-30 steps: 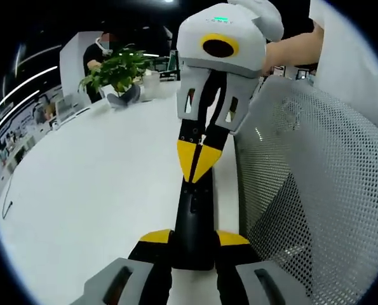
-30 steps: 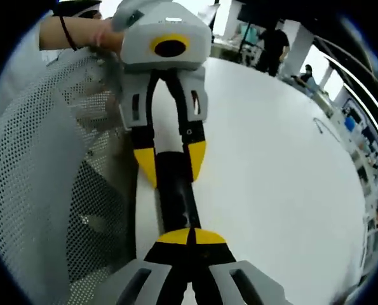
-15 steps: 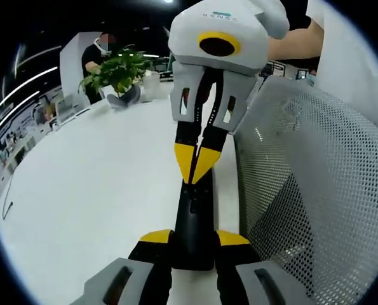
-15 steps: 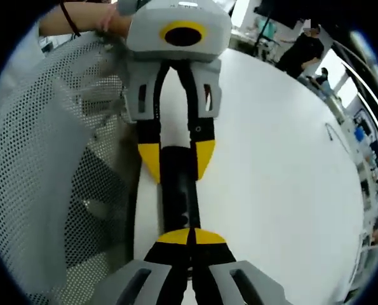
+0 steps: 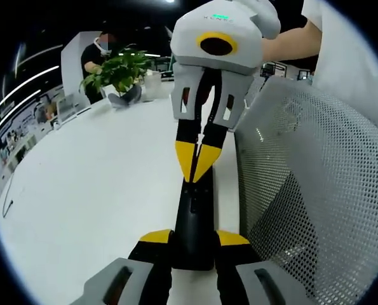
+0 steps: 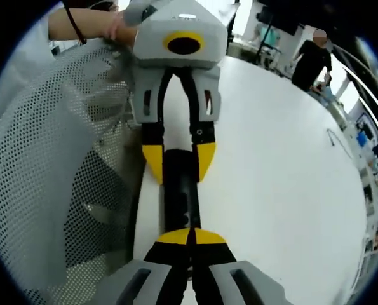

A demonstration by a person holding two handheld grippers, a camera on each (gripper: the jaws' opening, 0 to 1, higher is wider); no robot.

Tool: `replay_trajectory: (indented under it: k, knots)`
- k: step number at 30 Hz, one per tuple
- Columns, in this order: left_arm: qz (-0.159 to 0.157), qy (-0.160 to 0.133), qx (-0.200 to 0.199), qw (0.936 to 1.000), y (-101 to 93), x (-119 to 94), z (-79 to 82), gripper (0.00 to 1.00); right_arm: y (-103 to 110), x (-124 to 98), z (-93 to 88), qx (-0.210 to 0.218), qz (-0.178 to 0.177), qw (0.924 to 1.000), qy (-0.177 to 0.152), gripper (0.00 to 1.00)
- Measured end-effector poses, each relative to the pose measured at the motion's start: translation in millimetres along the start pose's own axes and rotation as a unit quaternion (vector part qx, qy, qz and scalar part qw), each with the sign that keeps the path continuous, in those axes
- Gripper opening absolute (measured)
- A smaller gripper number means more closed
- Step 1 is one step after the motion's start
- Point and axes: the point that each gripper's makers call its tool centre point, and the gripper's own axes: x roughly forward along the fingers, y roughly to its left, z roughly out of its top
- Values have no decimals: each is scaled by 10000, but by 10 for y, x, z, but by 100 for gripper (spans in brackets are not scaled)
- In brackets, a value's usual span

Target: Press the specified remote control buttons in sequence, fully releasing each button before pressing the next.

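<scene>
A white tabletop (image 5: 93,190) spreads across the left gripper view, a potted green plant (image 5: 117,71) at its far edge near eleven o'clock, a person in dark clothes (image 5: 98,52) behind it. At three o'clock, a grey mesh chair back (image 5: 316,184) (finely perforated) stands beside the table.

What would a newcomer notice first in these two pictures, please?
The black remote control on the white table, clamped at one end between the left tongs. The right tongs, shut to a point, press down on it. A mesh chair back crowds the table edge.
</scene>
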Motion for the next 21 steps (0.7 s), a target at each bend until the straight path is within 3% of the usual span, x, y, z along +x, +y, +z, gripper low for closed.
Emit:
replay_trajectory:
  k: [21]
  knots:
    - [-33, 41, 41, 10000, -1, 9, 1, 24, 35, -32, -74, 164, 294, 9994, 60, 2]
